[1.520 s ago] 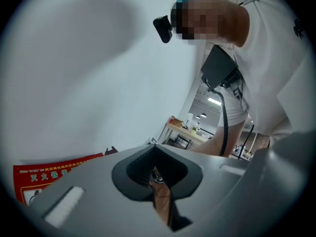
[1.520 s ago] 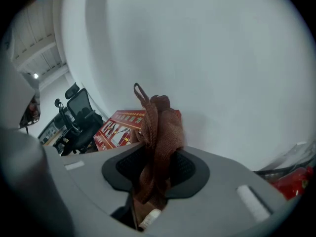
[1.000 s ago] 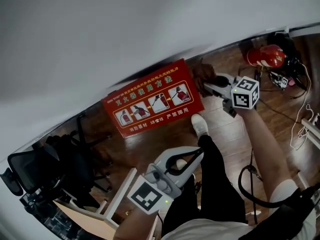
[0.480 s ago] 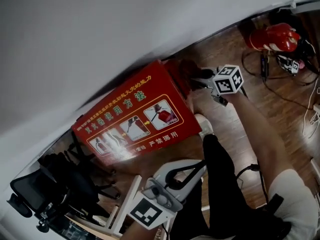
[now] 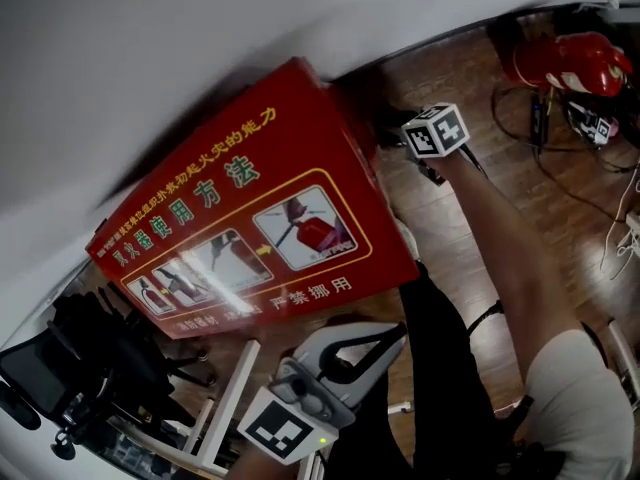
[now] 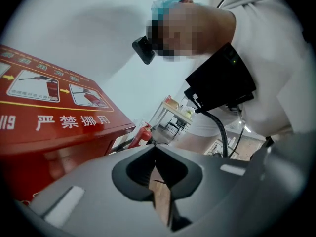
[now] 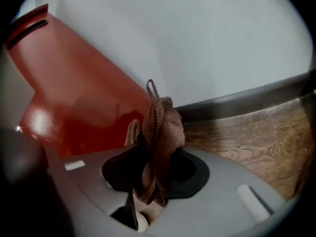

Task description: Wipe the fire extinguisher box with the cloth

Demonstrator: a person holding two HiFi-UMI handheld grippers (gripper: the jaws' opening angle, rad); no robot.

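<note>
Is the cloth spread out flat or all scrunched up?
Scrunched up. The cloth stands in bunched folds, pinched between the jaws of the right gripper, which are shut on it. It is not spread flat.

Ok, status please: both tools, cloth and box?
Left tool shut, empty. Right tool shut on cloth, beside the box end; contact unclear. Nothing between them.

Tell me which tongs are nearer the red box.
Right. The right tongs, shut on the cloth, sit close to the box's end by the wall. The left tongs hang off its near corner, shut and apart from it.
</note>
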